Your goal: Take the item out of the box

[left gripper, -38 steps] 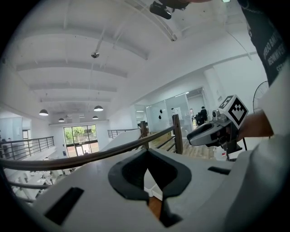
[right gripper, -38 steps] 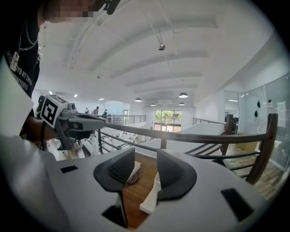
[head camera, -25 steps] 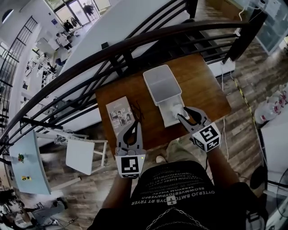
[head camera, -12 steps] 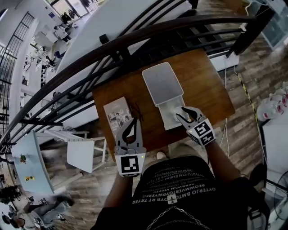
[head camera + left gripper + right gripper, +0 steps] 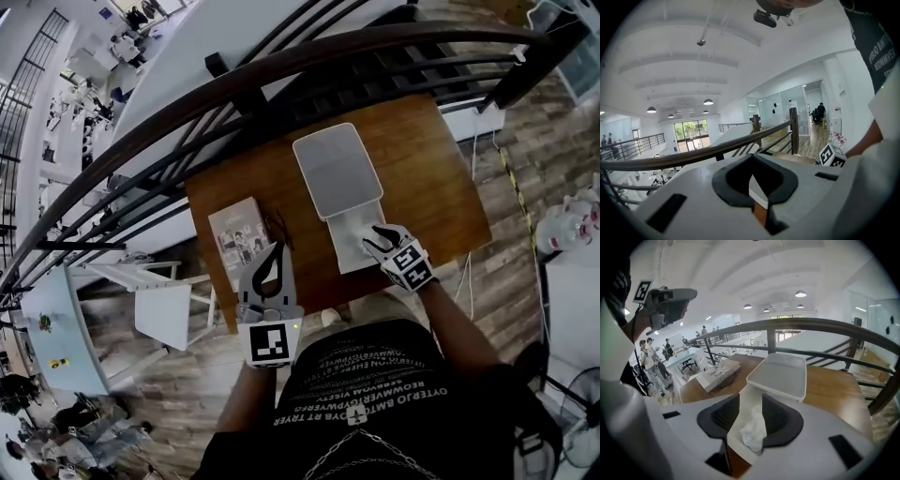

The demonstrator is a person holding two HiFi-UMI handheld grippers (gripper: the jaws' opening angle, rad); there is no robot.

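Observation:
A white tissue box (image 5: 349, 246) lies on the wooden table (image 5: 431, 178), with a crumpled white tissue (image 5: 753, 430) sticking out of its top. My right gripper (image 5: 380, 234) hangs over the box's near right end. It is open, and in the right gripper view the tissue sits in the gap of this gripper (image 5: 751, 399). My left gripper (image 5: 275, 251) is shut and empty, held off the table's near edge, apart from the box. In its own view the left gripper (image 5: 751, 165) points at the railing and the hall beyond.
A white rectangular tray (image 5: 333, 169) stands behind the tissue box, touching it. A printed packet (image 5: 239, 239) with a dark cord lies at the table's left. A dark railing (image 5: 281, 80) runs along the far side. The person's torso fills the near edge.
My right gripper has drawn in and tipped down over the tissue box. The left gripper has stayed about where it was.

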